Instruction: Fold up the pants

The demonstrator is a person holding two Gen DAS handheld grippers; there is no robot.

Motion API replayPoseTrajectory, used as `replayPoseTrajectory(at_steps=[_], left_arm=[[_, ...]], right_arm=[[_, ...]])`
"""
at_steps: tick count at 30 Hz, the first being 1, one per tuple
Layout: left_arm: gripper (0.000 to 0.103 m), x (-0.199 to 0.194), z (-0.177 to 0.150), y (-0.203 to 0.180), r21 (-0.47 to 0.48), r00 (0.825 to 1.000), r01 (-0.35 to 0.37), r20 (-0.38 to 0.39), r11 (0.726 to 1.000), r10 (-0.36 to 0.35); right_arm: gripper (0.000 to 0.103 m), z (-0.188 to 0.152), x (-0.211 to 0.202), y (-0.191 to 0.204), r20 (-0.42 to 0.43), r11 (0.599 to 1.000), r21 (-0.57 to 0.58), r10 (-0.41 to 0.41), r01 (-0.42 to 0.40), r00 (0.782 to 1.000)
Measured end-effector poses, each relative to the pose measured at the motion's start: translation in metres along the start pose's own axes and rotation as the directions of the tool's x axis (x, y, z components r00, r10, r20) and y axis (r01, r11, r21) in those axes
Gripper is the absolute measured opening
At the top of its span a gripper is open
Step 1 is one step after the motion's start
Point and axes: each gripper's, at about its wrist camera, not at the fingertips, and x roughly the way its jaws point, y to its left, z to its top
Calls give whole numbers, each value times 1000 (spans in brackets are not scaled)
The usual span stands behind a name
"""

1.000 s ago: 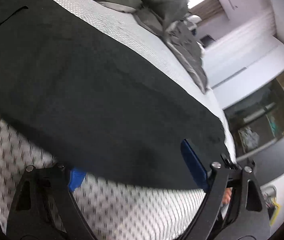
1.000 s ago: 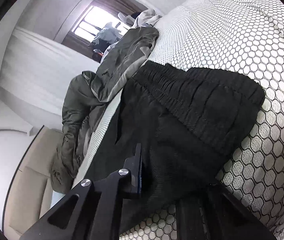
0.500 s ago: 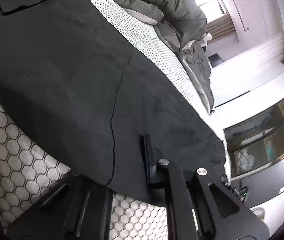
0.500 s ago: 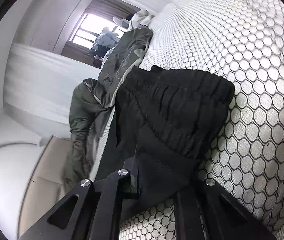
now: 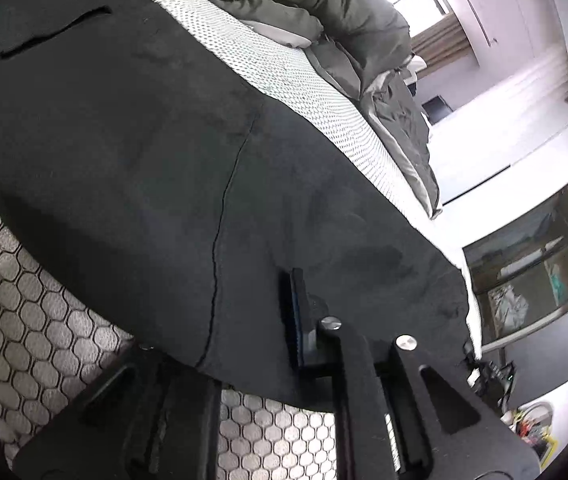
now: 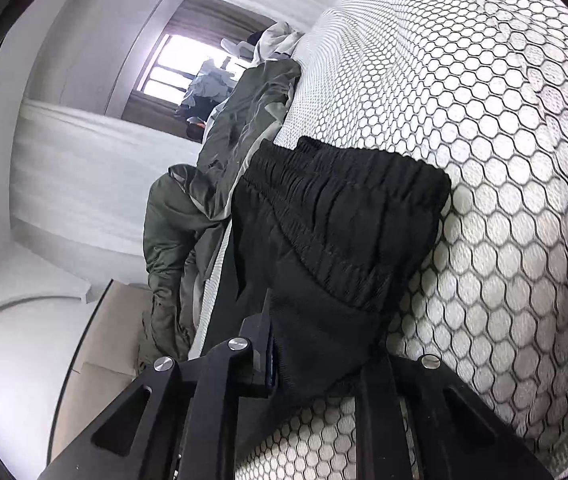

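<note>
Black pants (image 5: 156, 152) lie spread on a bed with a white honeycomb-patterned cover (image 5: 24, 312). My left gripper (image 5: 252, 344) is shut on the pants' near edge along a leg, with cloth between the blue-padded fingers (image 5: 295, 316). In the right wrist view the elastic waistband (image 6: 347, 208) bunches up ahead of my right gripper (image 6: 315, 356), which is shut on the pants cloth just below the waistband.
An olive-green duvet (image 5: 323, 12) lies crumpled along the far side of the bed; it also shows in the right wrist view (image 6: 220, 168). A window (image 6: 188, 68) and white walls lie beyond. A dark screen and clutter (image 5: 543, 344) stand past the bed's end.
Both grippers have closed on the pants' near edge. The waistband has been drawn in and bunched toward the right gripper. The left camera moved closer over the cloth.
</note>
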Motion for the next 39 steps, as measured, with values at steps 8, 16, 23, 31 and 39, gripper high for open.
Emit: replayPoseTrajectory(at_steps=[8, 16, 23, 31, 39], left_arm=[[49, -53, -8, -10, 119, 995, -90, 61, 989, 84], [52, -98, 4, 18, 66, 976, -87, 208, 994, 71], [52, -108, 11, 40, 29, 968, -114, 230, 993, 104], [52, -110, 9, 39, 78, 966, -118, 238, 990, 96], [52, -73, 16, -8, 176, 991, -33, 132, 984, 10]], right_arm=[[9, -14, -6, 83, 194, 917, -330, -166, 224, 967], [8, -107, 77, 242, 31, 727, -684, -57, 62, 998], [48, -273, 160, 306, -545, 423, -791, -158, -443, 823], [61, -241, 127, 245, -521, 400, -817, -203, -416, 829], [61, -185, 112, 189, -475, 522, -799, -239, -300, 847]])
